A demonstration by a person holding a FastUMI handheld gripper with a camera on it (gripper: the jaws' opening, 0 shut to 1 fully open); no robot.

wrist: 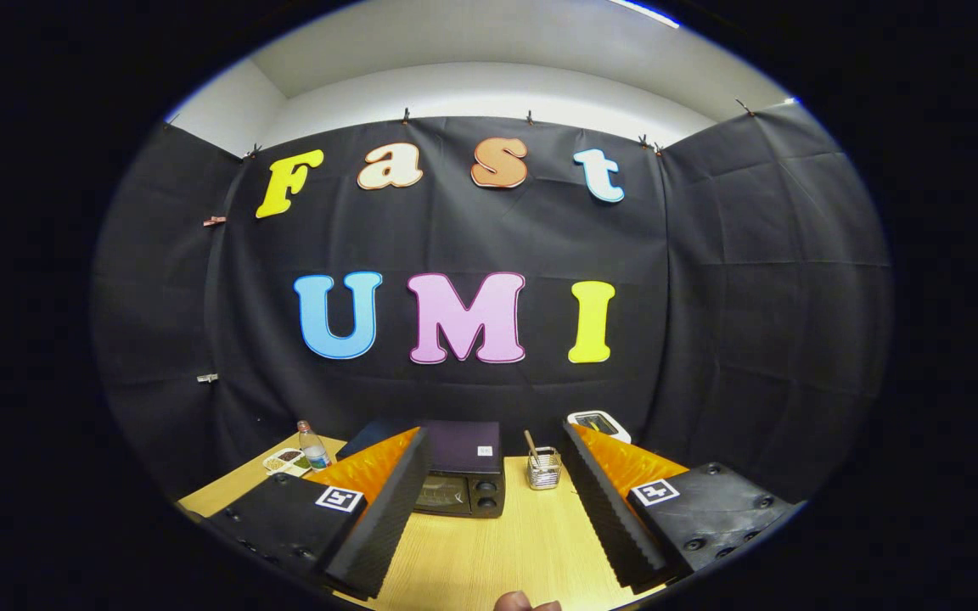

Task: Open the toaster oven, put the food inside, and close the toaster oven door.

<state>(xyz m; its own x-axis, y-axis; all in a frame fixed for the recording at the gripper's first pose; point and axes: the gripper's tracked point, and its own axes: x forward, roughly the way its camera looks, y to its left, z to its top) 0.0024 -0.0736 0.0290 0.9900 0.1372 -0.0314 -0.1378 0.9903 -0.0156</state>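
Observation:
A small black toaster oven (462,480) stands on the wooden table (489,552) beyond my fingers, its glass door shut and two knobs on its right side. The left finger hides part of its front. My gripper (493,509) is held well above the table, open wide, with nothing between the fingers. A small rounded brownish thing (525,602), perhaps the food, peeks up at the near table edge between the fingers; I cannot tell what it is.
A wire basket (544,469) with a stick in it stands right of the oven. A clear bottle (313,446) and a small divided dish (285,460) sit at the table's far left. A white device (598,423) lies behind the right finger.

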